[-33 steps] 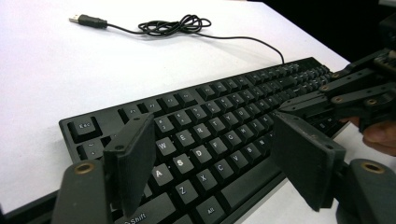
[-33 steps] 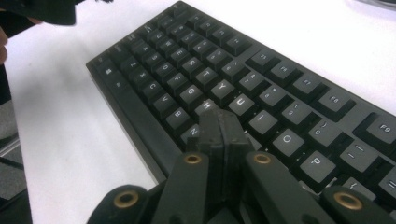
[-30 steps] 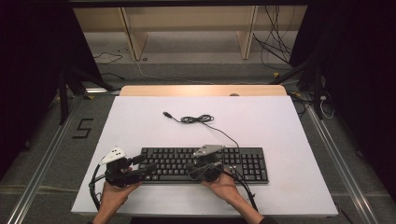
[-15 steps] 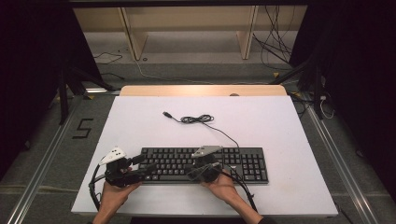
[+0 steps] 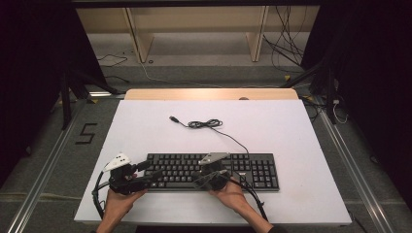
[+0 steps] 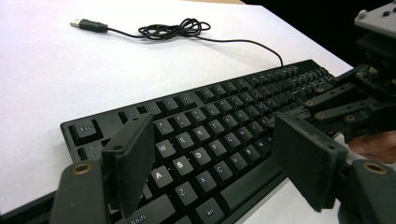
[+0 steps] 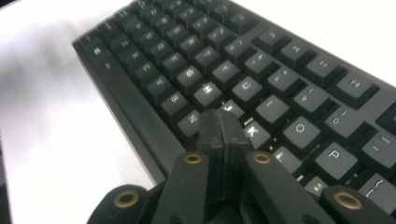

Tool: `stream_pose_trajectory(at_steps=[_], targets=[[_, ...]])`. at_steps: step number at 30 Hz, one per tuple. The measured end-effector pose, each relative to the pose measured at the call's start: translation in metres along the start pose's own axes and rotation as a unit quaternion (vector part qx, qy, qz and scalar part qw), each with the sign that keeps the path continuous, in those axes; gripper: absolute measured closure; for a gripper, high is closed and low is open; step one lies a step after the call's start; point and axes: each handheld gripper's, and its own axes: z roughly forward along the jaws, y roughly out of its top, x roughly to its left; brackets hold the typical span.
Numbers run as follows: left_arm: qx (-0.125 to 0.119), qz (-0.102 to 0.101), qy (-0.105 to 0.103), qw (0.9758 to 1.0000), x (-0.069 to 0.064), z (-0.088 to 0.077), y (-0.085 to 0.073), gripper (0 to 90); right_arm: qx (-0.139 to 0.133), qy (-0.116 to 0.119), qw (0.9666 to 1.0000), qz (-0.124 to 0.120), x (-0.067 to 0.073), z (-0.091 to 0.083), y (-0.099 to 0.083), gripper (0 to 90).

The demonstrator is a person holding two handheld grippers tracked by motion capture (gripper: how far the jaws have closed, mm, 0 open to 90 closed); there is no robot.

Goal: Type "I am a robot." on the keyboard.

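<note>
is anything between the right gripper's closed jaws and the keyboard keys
Nothing visible. In the right gripper view the right gripper has its jaws shut together, tip right over the keyboard around the J key, with no object between. The coiled cable lies on the table beyond the keyboard.

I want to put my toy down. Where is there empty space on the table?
The white table is bare right of the keyboard, and left of the USB cable at the far side. It's crowded at the keyboard, where the left gripper and right gripper sit.
</note>
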Motion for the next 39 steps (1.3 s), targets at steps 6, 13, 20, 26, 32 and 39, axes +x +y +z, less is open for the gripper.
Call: stream_pose_trajectory(at_steps=[6, 13, 20, 26, 32, 39], targets=[[0.0, 0.001, 0.001, 1.0, 0.001, -0.001, 0.0, 29.5, -0.003, -0.01, 0.9999, -0.011, 0.003, 0.001, -0.002, 90.0], [-0.003, 0.0, 0.004, 1.0, 0.002, -0.001, 0.0, 29.6, -0.01, -0.001, 0.9999, 0.002, 0.001, -0.001, -0.001, 88.5], [-0.009, -0.002, 0.005, 0.9999, 0.003, -0.002, 0.0, 29.2, -0.054, 0.022, 0.9982, 0.018, -0.001, -0.017, 0.003, 63.9], [-0.01, -0.002, 0.004, 0.9999, 0.003, -0.002, 0.0, 29.0, -0.065, 0.033, 0.9972, 0.015, 0.001, -0.025, 0.002, 45.4], [-0.01, -0.003, 0.004, 0.9999, 0.004, -0.001, 0.0, 28.9, -0.076, 0.046, 0.9959, 0.017, 0.004, -0.03, 0.002, 34.8], [-0.01, -0.005, 0.004, 0.9999, 0.005, -0.001, 0.0, 28.9, -0.088, 0.057, 0.9944, 0.013, 0.008, -0.036, 0.002, 32.6]])
